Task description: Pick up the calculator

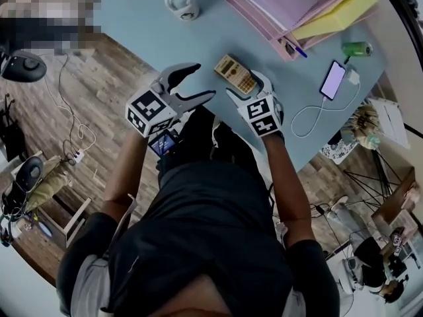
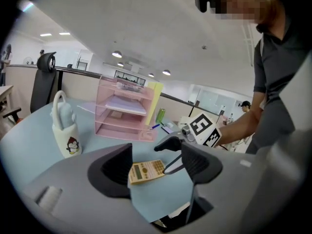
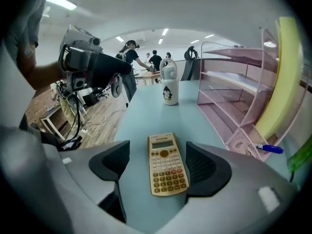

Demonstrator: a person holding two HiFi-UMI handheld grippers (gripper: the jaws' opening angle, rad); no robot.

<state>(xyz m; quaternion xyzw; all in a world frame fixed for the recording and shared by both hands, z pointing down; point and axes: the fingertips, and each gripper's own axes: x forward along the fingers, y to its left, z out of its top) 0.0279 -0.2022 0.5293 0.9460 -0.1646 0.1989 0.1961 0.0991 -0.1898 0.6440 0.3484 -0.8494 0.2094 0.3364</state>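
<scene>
A gold calculator (image 1: 236,74) lies flat on the light blue table (image 1: 132,18) near its front edge. My right gripper (image 1: 246,86) hangs over it with its jaws open. In the right gripper view the calculator (image 3: 167,169) lies lengthways between the two dark pads (image 3: 202,165), and neither pad touches it. My left gripper (image 1: 205,80) is open and empty just left of the calculator, at the table's edge. In the left gripper view the calculator (image 2: 146,171) shows past my open left gripper (image 2: 156,165), with a right gripper finger (image 2: 168,143) above it.
A stack of pink trays (image 1: 277,12) with a yellow folder (image 1: 337,15) stands at the back right. A white penguin holder (image 1: 180,0) is at the back. A phone (image 1: 333,79) on a cable, a green bottle (image 1: 357,48) and a blue pen (image 1: 295,49) lie to the right.
</scene>
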